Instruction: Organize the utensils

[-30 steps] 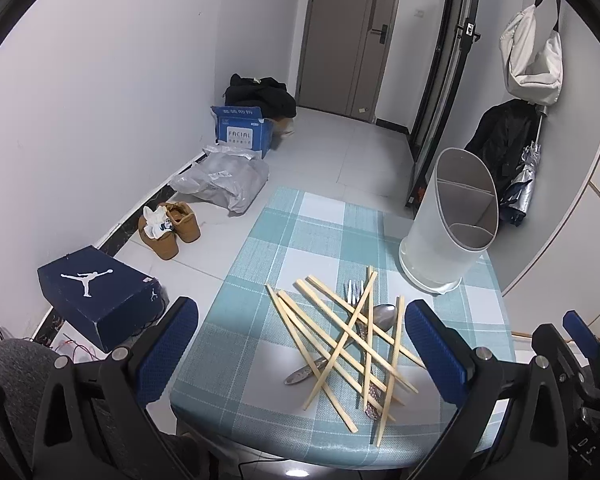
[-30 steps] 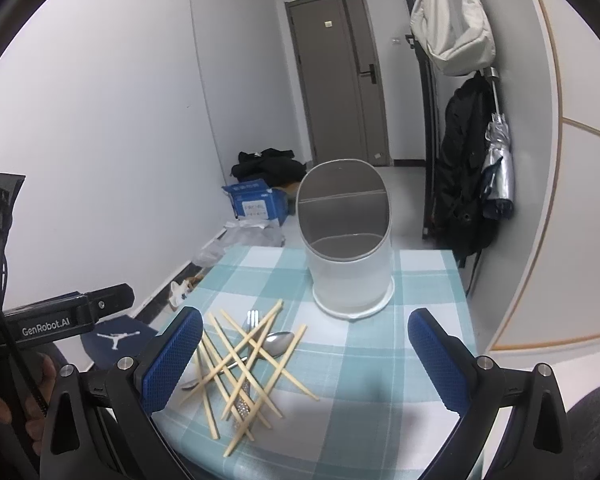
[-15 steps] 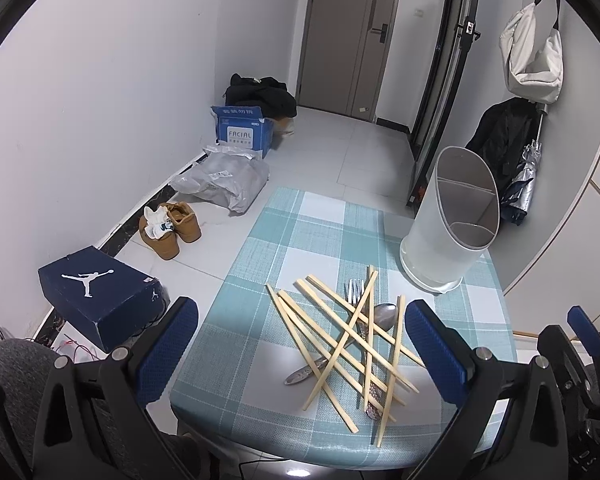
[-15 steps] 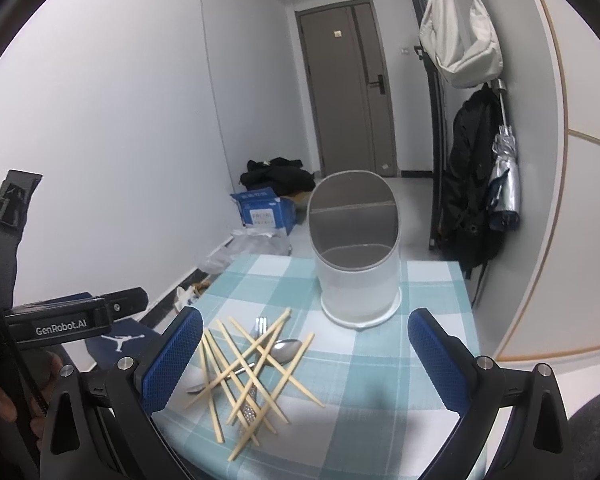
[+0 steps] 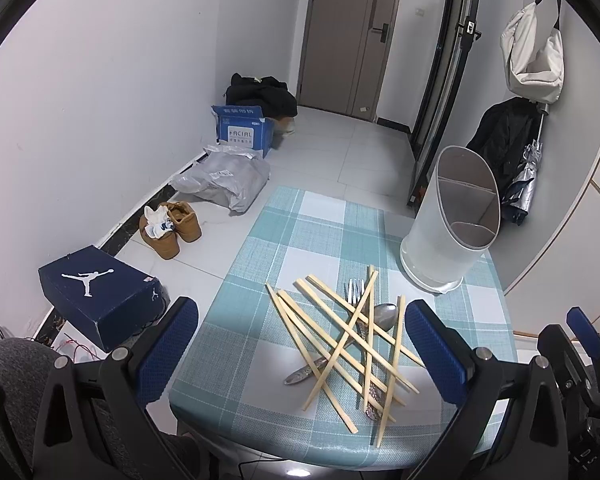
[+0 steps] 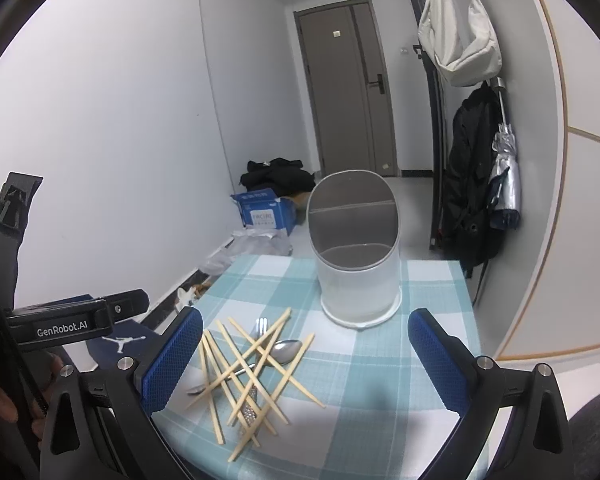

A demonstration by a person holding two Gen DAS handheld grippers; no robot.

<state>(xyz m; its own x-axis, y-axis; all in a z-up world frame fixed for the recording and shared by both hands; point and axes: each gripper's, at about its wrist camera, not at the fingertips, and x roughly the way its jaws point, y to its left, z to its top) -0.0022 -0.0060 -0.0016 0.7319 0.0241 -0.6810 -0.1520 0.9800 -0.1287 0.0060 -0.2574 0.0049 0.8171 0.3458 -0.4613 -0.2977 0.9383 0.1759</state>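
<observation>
Seen from the left wrist camera, the left gripper (image 5: pixel 302 342) hangs above the near edge of a small table (image 5: pixel 284 248) covered in a teal-and-white checked cloth, its two blue-padded fingers spread wide apart with nothing between them. Just beyond and between those fingers lies a loose pile of wooden chopsticks (image 5: pixel 342 334), crossed over one another like pick-up sticks, with a metal spoon (image 5: pixel 386 316) and a fork (image 5: pixel 355 290) partly buried under them. At the far right corner of the table stands a white utensil holder (image 5: pixel 450 222), upright, its slanted open top split by a divider into compartments and apparently empty; it sits well apart from the pile, probably waiting to receive the sorted pieces. The wide opening suggests a grasp being prepared, not yet made. A blue shoebox (image 5: pixel 100 292), tan shoes and bags lie on the floor to the left. Seen from the right wrist camera, the right gripper (image 6: pixel 306 354) is likewise spread wide and holds nothing. The pile of chopsticks (image 6: pixel 252 364) lies beside its left finger, low and to the left, while the utensil holder (image 6: pixel 358 280) stands straight ahead between the fingers, farther back. The left gripper's black body shows at the left edge.
</observation>
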